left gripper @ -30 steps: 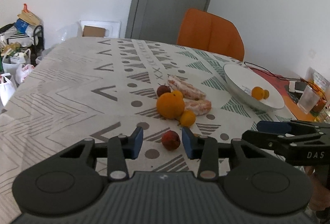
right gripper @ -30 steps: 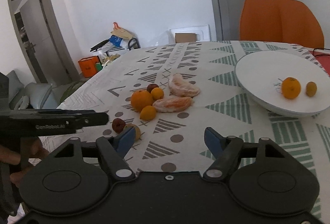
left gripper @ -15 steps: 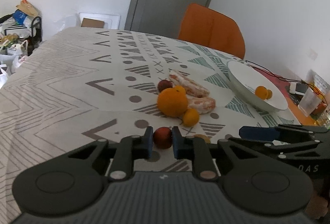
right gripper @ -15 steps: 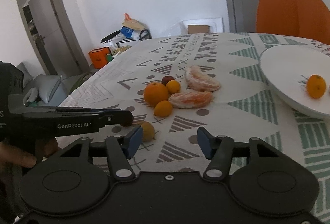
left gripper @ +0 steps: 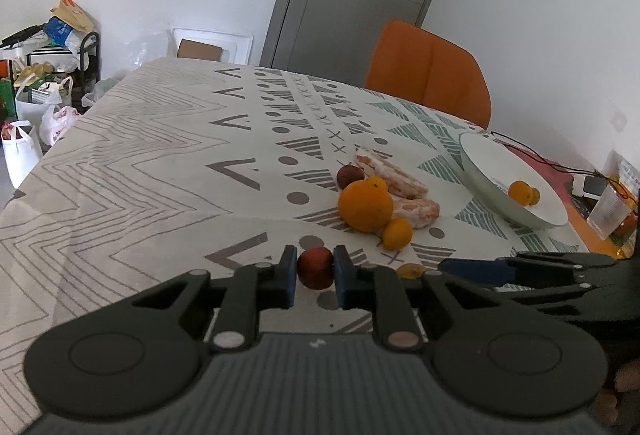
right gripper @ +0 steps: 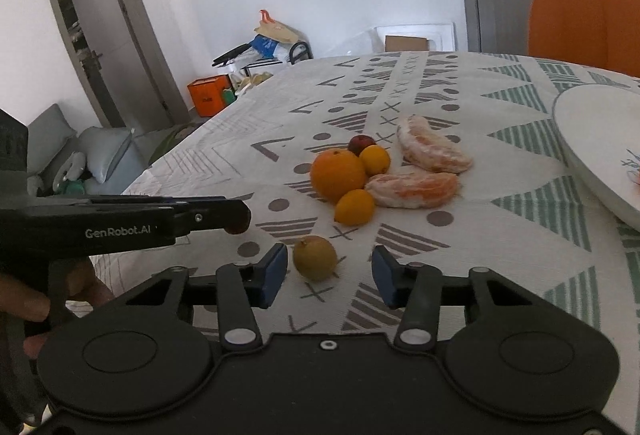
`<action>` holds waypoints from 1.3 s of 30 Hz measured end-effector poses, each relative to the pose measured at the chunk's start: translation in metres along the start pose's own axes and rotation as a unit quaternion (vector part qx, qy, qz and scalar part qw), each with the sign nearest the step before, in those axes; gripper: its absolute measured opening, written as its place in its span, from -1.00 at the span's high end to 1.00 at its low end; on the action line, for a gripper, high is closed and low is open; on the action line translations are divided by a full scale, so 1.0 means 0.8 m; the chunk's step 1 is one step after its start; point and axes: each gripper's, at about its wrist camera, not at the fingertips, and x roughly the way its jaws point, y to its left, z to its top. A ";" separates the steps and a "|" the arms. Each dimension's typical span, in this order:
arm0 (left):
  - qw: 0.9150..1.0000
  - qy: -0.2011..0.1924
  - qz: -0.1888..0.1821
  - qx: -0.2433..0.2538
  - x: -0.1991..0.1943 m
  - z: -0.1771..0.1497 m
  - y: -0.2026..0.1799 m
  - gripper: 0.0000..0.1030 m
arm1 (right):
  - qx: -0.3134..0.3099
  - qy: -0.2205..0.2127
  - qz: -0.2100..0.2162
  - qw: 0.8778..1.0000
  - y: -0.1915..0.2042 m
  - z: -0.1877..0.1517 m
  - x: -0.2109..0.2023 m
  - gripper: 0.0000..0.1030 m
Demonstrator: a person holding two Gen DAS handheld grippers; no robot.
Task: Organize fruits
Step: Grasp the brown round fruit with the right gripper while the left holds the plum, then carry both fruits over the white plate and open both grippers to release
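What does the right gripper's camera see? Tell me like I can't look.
The right gripper has its blue fingers open around a small yellow-brown fruit on a patterned tablecloth. Behind it sit a big orange, smaller fruits and peeled segments. The left gripper pokes in, pinching something dark.

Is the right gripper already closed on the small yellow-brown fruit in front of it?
No, the right gripper has been closing, but clear gaps remain between both pads and the yellow-brown fruit on the tablecloth.

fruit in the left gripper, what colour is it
Dark red; the small round fruit is clamped between the left gripper pads, clearest in the left wrist view.
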 end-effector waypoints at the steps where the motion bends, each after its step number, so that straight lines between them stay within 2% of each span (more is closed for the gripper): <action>1: 1.000 -0.001 -0.001 0.000 0.000 0.000 0.000 0.66 | -0.001 0.001 0.001 1.000 0.001 -0.001 0.002 0.15; 2: 1.000 -0.001 -0.003 0.000 -0.001 0.000 0.000 0.66 | -0.003 0.004 0.003 1.000 0.001 -0.001 0.005 0.49; 3: 1.000 -0.002 -0.003 0.001 0.000 0.000 0.000 0.66 | -0.002 0.006 0.006 1.000 0.002 -0.001 0.006 0.53; 22: 0.998 -0.008 -0.046 0.046 0.018 0.021 -0.060 0.66 | 0.043 -0.061 -0.047 0.996 -0.056 -0.004 -0.060 0.54; 39: 0.992 -0.022 -0.081 0.099 0.045 0.048 -0.127 0.66 | 0.077 -0.112 -0.094 0.986 -0.115 -0.004 -0.109 0.54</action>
